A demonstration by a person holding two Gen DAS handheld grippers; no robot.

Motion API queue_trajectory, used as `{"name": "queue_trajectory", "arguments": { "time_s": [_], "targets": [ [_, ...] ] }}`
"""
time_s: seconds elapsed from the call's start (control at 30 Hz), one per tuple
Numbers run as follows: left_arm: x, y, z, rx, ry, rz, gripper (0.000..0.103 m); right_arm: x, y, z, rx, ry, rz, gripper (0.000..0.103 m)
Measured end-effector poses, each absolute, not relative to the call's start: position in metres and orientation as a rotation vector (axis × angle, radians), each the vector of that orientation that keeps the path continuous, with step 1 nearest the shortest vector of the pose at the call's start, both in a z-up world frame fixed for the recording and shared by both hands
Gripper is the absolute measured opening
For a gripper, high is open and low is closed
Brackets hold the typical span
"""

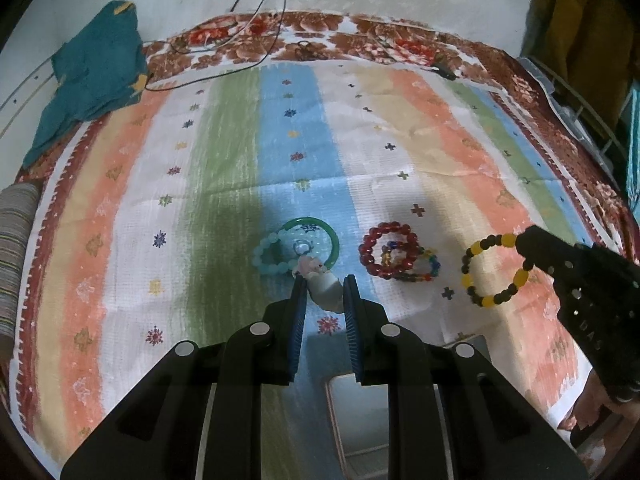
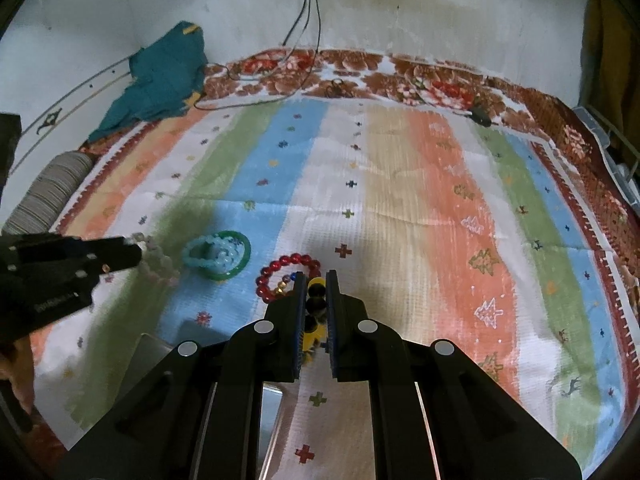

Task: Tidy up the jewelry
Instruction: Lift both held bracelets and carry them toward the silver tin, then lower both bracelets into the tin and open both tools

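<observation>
Left wrist view. The left gripper [image 1: 324, 284] holds a pale pink-white bead bracelet [image 1: 322, 280] between fingers [image 1: 298, 312] closed to a narrow gap, the beads filling it. Just ahead on the striped cloth [image 1: 224, 152] lie a green bangle [image 1: 326, 232] with a light-blue bead bracelet [image 1: 272, 258] overlapping it. To the right sits a red bead bracelet [image 1: 384, 248] on top of a multicoloured one [image 1: 424, 270]. Farther right the right gripper [image 1: 528, 256] grips a yellow-and-black bead bracelet [image 1: 492, 270] by one side, the loop hanging toward the cloth. A metal tray [image 1: 360, 420] shows below the fingers, near the cloth's front edge.

Right wrist view. The right gripper [image 2: 316, 292] has its fingers [image 2: 334, 308] nearly closed on the yellow-and-black bracelet [image 2: 314, 304], whose beads stack in the gap. The left gripper [image 2: 136, 254] enters at left with the pale bracelet [image 2: 160, 266] dangling from its tip. The bangle [image 2: 236, 266] and red bracelet [image 2: 276, 272] rest on the cloth between the two.

Both loops appear ready for carrying, probably to the tray. Keep the grip steady, lift clear of the neighbouring pieces, and lower each loop flat before releasing so beads do not roll or tangle.
</observation>
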State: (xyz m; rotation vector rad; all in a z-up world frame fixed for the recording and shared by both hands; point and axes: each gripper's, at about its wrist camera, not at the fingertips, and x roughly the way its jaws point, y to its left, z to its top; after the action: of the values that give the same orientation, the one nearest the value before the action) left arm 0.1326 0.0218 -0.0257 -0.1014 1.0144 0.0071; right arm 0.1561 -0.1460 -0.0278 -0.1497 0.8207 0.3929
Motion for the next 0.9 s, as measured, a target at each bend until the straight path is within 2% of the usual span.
{"name": "queue_trajectory", "arguments": {
  "time_s": [0.9],
  "targets": [
    [0.065, -0.009, 0.02, -0.093, 0.887, -0.118, 0.018, 0.083, -0.14, 0.007, -0.146, 0.726, 0.484, 0.011]
  ]
}}
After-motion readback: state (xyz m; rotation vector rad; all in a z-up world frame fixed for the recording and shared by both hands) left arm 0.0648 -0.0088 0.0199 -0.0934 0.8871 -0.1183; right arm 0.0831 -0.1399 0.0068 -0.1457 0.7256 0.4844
